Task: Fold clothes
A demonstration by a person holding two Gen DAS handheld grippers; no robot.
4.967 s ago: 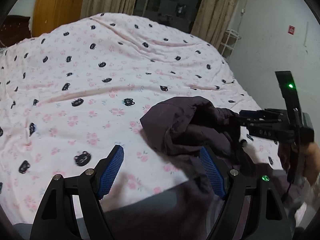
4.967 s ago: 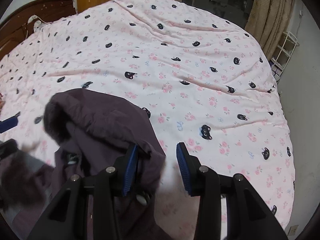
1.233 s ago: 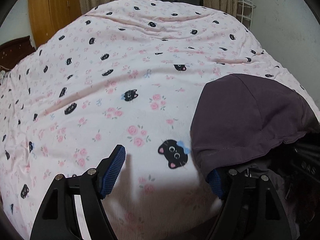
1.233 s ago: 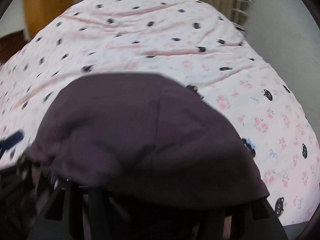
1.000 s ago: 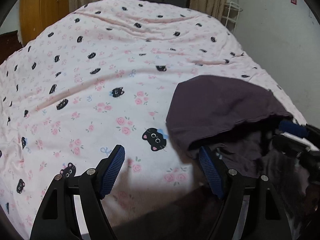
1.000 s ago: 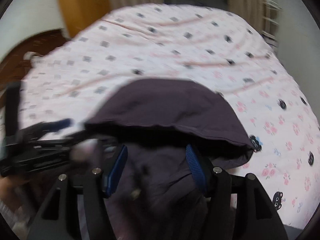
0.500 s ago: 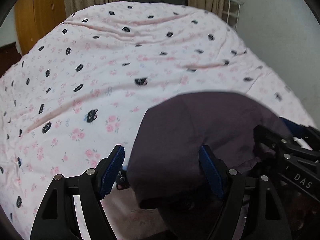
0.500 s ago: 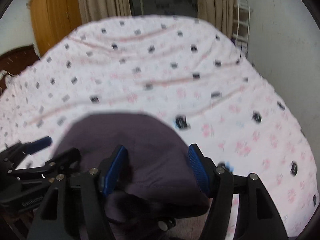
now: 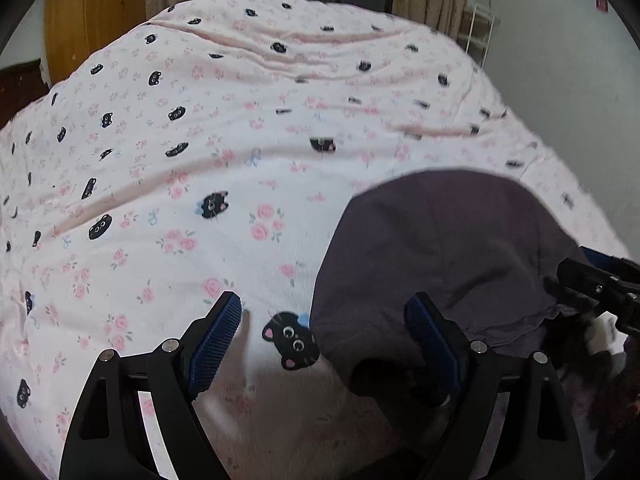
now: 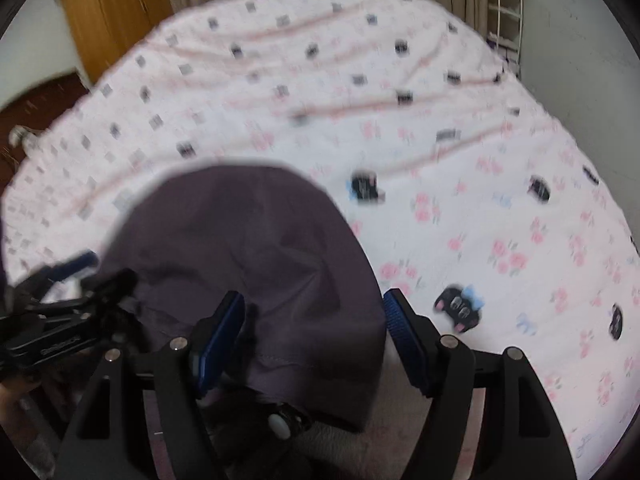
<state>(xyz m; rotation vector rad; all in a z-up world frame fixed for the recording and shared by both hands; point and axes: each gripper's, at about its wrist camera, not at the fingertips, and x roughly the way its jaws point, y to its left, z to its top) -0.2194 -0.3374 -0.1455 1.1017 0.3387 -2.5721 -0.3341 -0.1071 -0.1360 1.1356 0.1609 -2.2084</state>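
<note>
With the dark purple hood lying flat near the right edge of the bed, we have just spread the left hand-held gripper and right hand-held gripper, pinching nothing, so we should next smooth it before folding.

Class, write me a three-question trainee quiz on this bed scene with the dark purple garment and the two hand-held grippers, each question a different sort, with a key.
1. True or false: the purple garment lies on a plain white sheet.
2. The left gripper is: A open, B shut on cloth.
3. Fill in: the bedspread shows pink roses and black ____ faces.

Key: 1 false, the bedspread is patterned. 2 A; the right gripper is open too, cloth between its fingers. 3 cat.
</note>
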